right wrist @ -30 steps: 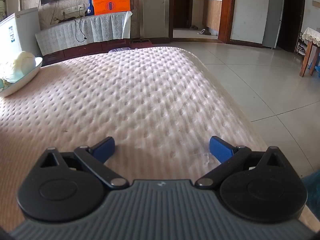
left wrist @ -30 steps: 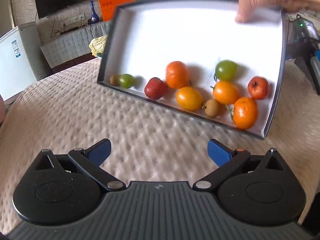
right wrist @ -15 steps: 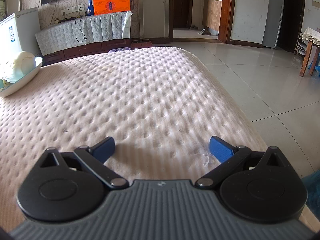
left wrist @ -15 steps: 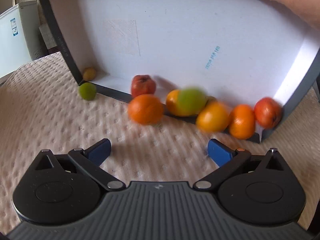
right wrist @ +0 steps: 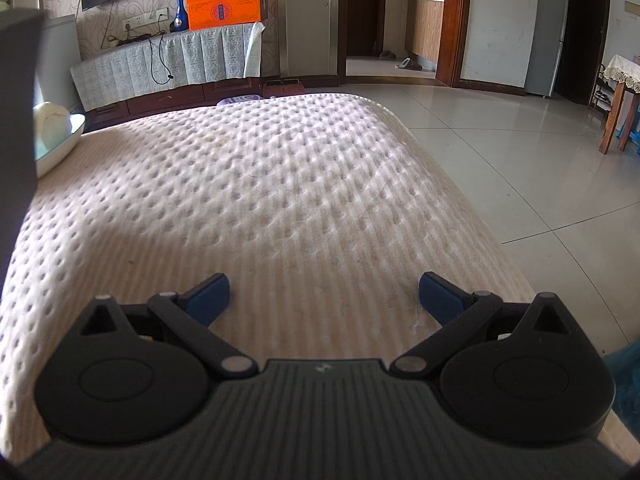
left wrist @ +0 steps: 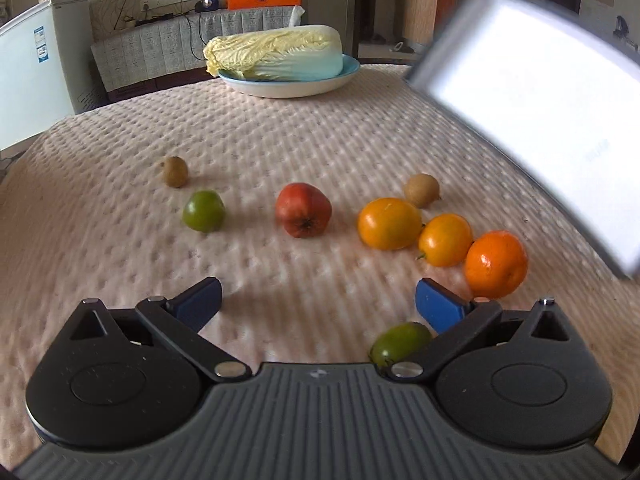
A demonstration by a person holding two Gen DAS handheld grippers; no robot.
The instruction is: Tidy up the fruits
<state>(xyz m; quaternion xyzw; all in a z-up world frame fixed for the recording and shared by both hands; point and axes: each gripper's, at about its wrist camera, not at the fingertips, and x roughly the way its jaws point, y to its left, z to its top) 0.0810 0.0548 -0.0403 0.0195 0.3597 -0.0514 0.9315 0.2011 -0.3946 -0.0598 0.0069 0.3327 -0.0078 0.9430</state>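
A: What is different from 1 second ago?

B: The fruits were inside the white box (left wrist: 532, 116), which a hand tipped. Now all of them lie loose on the counter (left wrist: 320, 128), and the box is lifted away, blurred, up and to the right of the red fruit (left wrist: 303, 210).

A: I take the red fruit as landmark. Where are the others?

B: To its left is a green fruit (left wrist: 203, 211), and behind that one, further left, a small brown fruit (left wrist: 175, 171). To its right is a large yellow-orange fruit (left wrist: 389, 223), with a second small brown fruit (left wrist: 421, 190) just behind it. Further right, a smaller yellow-orange fruit (left wrist: 445, 240) touches the large one, and then comes the orange (left wrist: 496, 264). Another green fruit (left wrist: 400, 342) lies nearest to the camera, to the right, partly hidden by the finger link of the left hand-held gripper (left wrist: 318, 306).

A: And the hand-held grippers?

B: Both are spread wide and hold nothing. The right hand-held gripper (right wrist: 324, 294) looks over a bare part of the counter, where no fruit shows. Far behind the red fruit, a cabbage (left wrist: 276, 53) rests on a plate (left wrist: 288, 86).

A: What does this mean for the task?

B: I think the sorting only begins now. I count 8 fruits scattered, none grouped on purpose. The near green fruit is so close to the left fingers that it looks the easiest first pick, but it may roll on the soft, bumpy cover.
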